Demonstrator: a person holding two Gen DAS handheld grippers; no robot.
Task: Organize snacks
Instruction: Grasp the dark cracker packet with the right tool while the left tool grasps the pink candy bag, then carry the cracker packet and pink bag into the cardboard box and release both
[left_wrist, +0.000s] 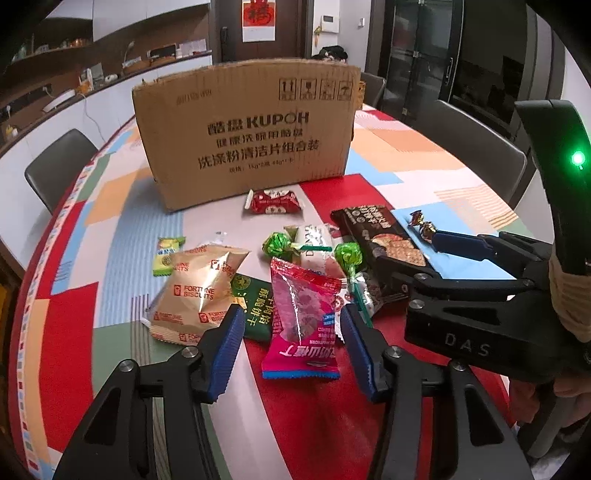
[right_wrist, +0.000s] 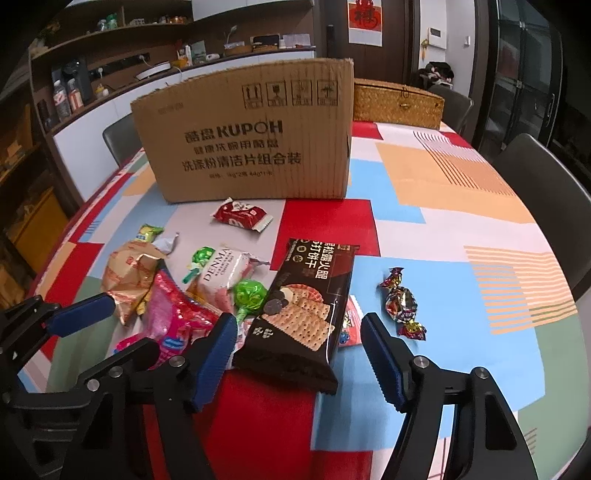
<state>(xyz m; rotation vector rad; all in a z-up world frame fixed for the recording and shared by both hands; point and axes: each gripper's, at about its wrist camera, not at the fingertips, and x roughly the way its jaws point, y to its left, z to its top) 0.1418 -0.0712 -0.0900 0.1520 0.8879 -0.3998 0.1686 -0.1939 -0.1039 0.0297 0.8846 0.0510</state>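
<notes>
Your pink snack packet (left_wrist: 301, 325) lies between the parted pads of your left gripper (left_wrist: 291, 345), unpinched; the dark cracker pack (right_wrist: 303, 314) likewise inside your right gripper (right_wrist: 299, 354). Both probably bracket for pickup toward the cardboard box (left_wrist: 243, 133) behind.

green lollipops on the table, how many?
2. One lollipop lies left of the white packet; the other lollipop lies between that packet and the dark cracker pack. More could be buried.
</notes>
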